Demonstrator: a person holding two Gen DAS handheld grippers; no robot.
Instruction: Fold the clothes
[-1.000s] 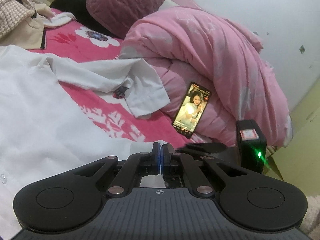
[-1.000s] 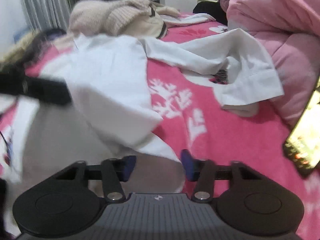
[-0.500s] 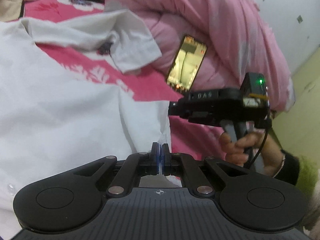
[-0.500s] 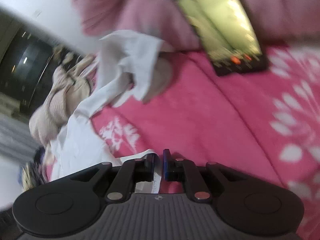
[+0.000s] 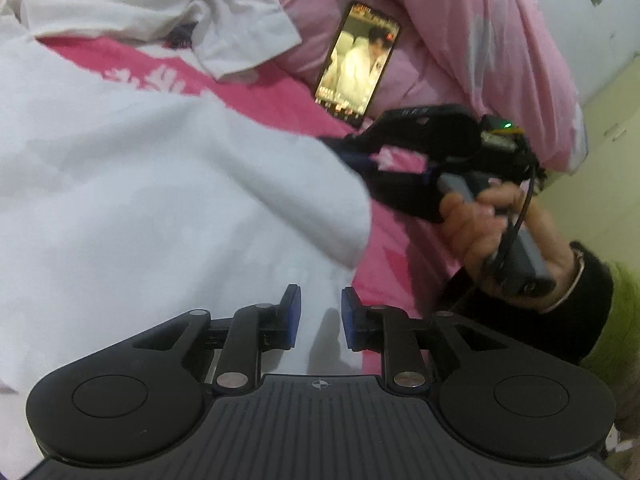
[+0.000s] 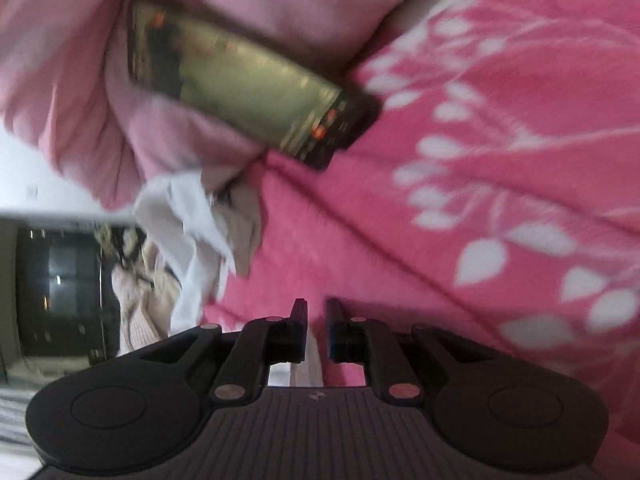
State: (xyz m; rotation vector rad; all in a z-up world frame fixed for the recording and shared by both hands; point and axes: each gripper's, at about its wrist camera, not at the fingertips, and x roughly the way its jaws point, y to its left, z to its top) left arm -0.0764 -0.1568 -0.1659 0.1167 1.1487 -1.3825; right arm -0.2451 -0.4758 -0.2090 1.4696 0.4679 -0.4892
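Observation:
A white shirt (image 5: 160, 200) lies spread over the pink flowered bedspread (image 5: 400, 264), one sleeve (image 5: 240, 36) reaching toward the duvet. My left gripper (image 5: 320, 316) hovers low over the shirt's near edge. Its jaws are opening, with white cloth lying under the gap and neither pad pressing on it. My right gripper (image 6: 317, 320) is rolled on its side and shut on a strip of the white shirt (image 6: 308, 364). In the left wrist view a hand (image 5: 492, 232) holds that right gripper (image 5: 348, 152) at the shirt's right edge.
A lit phone (image 5: 358, 60) leans against the bunched pink duvet (image 5: 480, 40), close behind the right gripper; the right wrist view shows the phone (image 6: 248, 88) too. Beige knitted clothes (image 6: 140, 304) lie at the bed's far end. A yellow-green cabinet (image 5: 608, 92) stands right of the bed.
The left jaws, shut on the shirt hem before, have parted and the gripper has sunk. The right gripper rolled onto its side, closed on the shirt's edge and moved toward the phone.

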